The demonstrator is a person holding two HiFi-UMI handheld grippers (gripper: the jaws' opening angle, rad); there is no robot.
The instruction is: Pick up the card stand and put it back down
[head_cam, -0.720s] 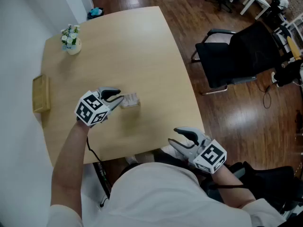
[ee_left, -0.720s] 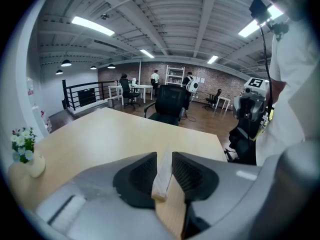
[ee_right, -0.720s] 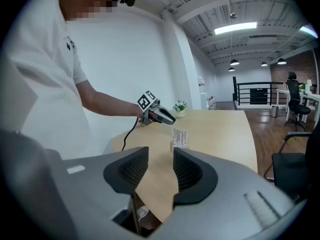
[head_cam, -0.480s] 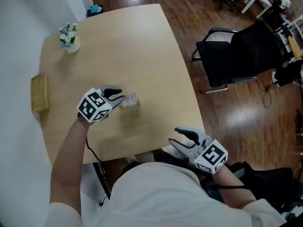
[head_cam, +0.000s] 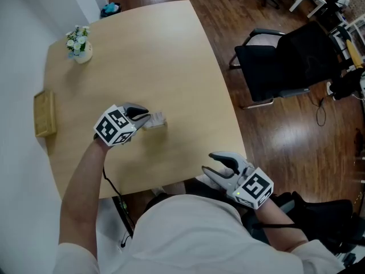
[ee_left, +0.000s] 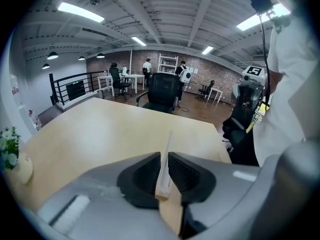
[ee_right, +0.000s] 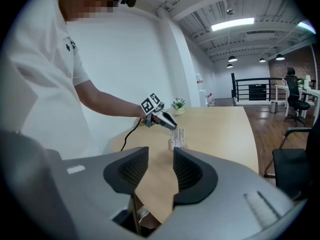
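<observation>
Nothing much has shifted since the earlier frames: the left gripper (head_cam: 149,119) stays pinched on the card stand (head_cam: 158,119) near the middle of the table (head_cam: 171,56); whether the stand touches the wood I cannot tell. At the near right edge, the right gripper (head_cam: 210,164) hangs spread and empty.

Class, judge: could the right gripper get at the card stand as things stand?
Probably, but awkwardly: bare table lies between the open right gripper and the card stand, yet the left gripper is clamped on it.
</observation>
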